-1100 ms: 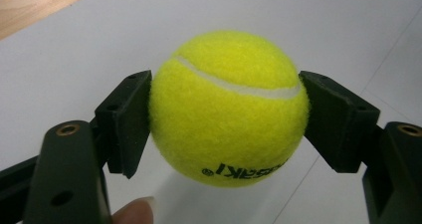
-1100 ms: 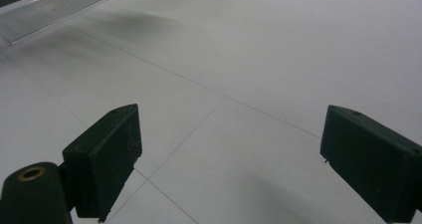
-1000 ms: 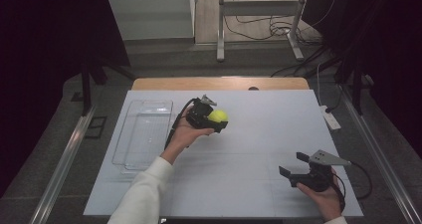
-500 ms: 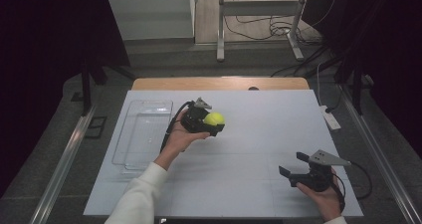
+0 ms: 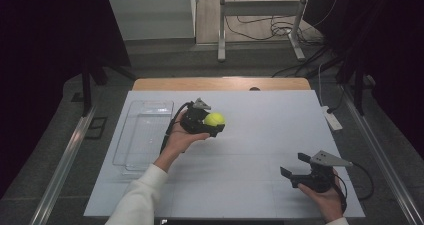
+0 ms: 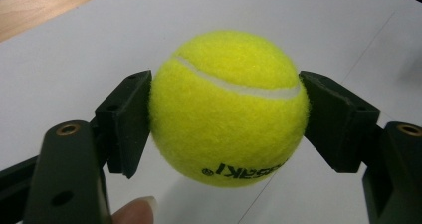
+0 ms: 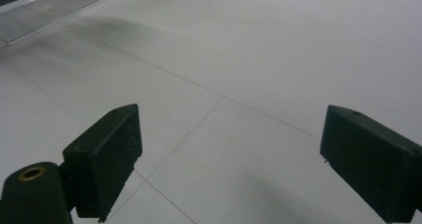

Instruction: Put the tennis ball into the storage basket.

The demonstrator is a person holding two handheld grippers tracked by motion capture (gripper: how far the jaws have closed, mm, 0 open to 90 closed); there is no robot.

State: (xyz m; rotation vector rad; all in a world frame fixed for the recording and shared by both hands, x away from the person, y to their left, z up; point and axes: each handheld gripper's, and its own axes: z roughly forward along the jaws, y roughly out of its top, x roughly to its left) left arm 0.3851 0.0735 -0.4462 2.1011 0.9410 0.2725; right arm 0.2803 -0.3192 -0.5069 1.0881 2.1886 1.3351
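Where the white table (image 5: 240,185) meets its left side, a clear plastic tray (image 5: 142,135) lies flat with nothing visible in it, its long side running away from the person. Just to its right, the left gripper (image 5: 212,124) is held above the table top in the person's left hand (image 5: 177,140), and its two black jaws are clamped on a yellow tennis ball (image 5: 214,119). In the left gripper view, the tennis ball (image 6: 229,107) sits squarely between the pads, one pressing each flank, with its white seam curving over the top and black lettering upside down near the bottom; a fingertip (image 6: 135,210) shows at the lower edge. Well apart, near the front right corner, the right gripper (image 5: 295,167) rests low in the right hand (image 5: 325,197), its jaws spread wide with bare table between them.
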